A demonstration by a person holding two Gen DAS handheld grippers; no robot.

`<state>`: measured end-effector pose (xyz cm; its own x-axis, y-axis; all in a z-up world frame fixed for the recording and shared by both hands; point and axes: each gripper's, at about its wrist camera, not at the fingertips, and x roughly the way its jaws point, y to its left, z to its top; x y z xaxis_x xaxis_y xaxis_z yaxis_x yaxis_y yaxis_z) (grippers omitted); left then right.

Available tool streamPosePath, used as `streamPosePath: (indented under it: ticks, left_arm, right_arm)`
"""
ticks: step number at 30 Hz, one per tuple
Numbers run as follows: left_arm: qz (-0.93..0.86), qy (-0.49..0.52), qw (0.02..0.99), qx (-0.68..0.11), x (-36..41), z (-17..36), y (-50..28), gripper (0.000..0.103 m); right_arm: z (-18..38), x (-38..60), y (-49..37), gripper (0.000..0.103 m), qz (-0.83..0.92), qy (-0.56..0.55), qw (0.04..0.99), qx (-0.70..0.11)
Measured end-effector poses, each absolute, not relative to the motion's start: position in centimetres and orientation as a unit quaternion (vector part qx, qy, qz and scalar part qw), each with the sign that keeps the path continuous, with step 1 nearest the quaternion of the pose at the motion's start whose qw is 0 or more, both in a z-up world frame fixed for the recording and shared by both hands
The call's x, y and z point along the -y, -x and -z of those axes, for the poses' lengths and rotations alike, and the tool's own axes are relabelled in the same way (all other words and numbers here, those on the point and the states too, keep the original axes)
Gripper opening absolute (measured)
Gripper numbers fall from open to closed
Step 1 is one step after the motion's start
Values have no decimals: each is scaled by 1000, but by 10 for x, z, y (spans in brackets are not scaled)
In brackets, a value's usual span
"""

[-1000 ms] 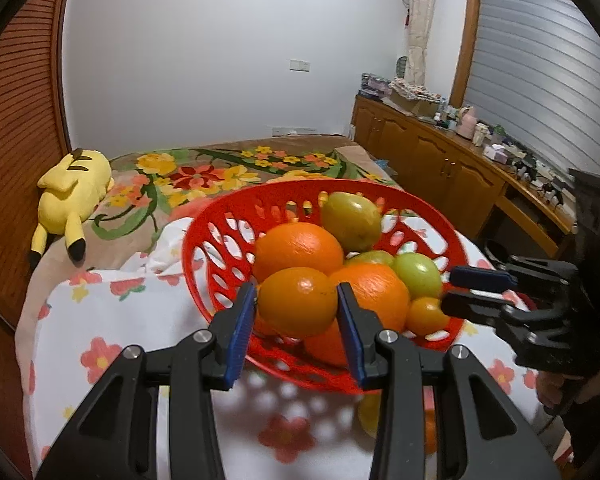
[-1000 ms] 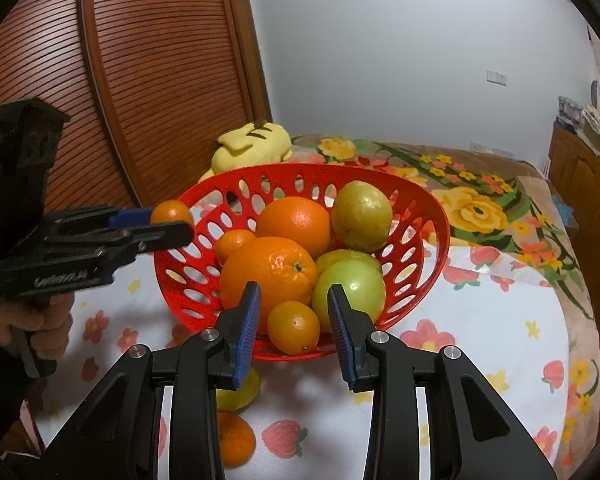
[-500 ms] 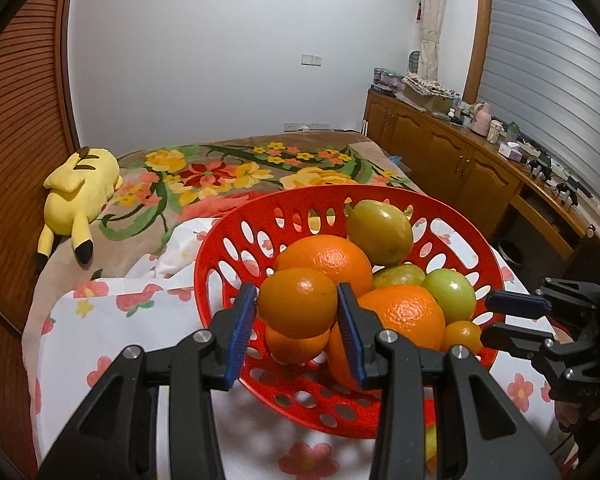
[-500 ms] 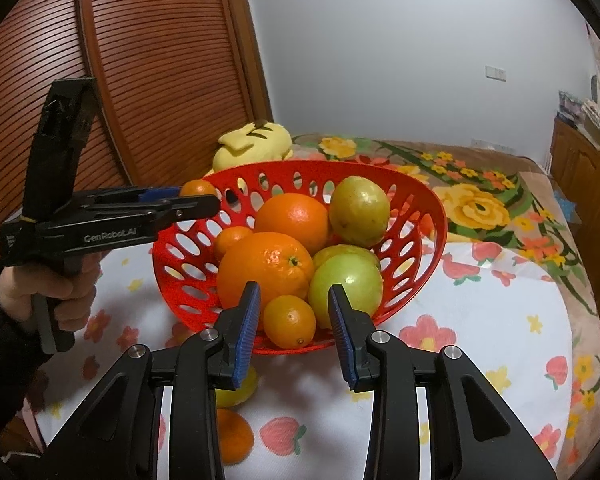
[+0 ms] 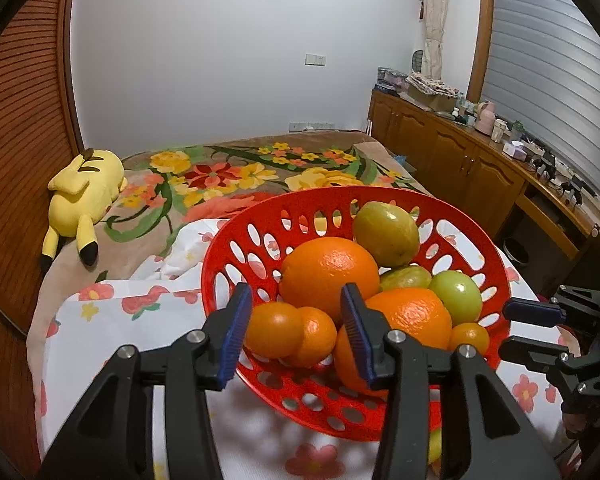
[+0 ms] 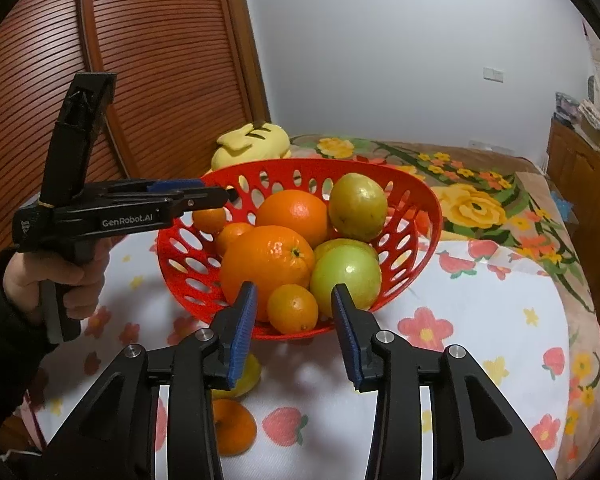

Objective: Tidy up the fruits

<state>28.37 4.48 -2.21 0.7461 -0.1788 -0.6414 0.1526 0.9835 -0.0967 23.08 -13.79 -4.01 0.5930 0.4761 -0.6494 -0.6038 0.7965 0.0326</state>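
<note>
A red perforated basket (image 5: 228, 256) (image 6: 420, 216) on a flowered cloth holds several oranges, tangerines and green fruits. My left gripper (image 5: 296, 336) (image 6: 204, 196) is over the basket's left rim with its jaws spread. A small tangerine (image 5: 274, 330) (image 6: 210, 220) lies just below it in the basket, loose between the pads. My right gripper (image 6: 294, 330) (image 5: 536, 330) is open and empty in front of the basket, at a small tangerine (image 6: 293, 308). An orange (image 6: 234, 432) and a yellow fruit (image 6: 244, 376) lie on the cloth near the right gripper.
A yellow plush toy (image 5: 84, 196) lies on the floral bedspread behind the basket. A wooden sliding door (image 6: 140, 80) stands at the left. A wooden cabinet (image 5: 460, 168) with clutter runs along the right wall.
My left gripper carried the tangerine over the basket rim, then opened; the tangerine now rests in the basket beside another one. The right gripper stayed in place.
</note>
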Motion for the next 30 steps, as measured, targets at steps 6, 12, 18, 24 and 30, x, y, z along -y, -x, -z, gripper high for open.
streamPosePath:
  ticks: [6, 12, 18, 24, 30]
  left_arm:
    - [95, 17, 936, -338, -42, 17, -266, 47]
    - [103, 12, 940, -325, -40, 6, -243, 52]
    - [113, 11, 943, -312, -42, -3, -219, 53]
    - [116, 7, 944, -307, -40, -6, -197, 53]
    - [118, 9, 943, -311, -38, -1, -182, 57]
  right_arm:
    - [36, 142, -220, 39, -300, 96, 890, -329]
    - [31, 144, -202, 40, -294, 92, 894, -324]
    - [34, 139, -181, 40, -294, 96, 894, -326]
    - [41, 136, -163, 40, -289, 99, 894, -329]
    - [47, 136, -153, 41, -287, 93, 891, -338]
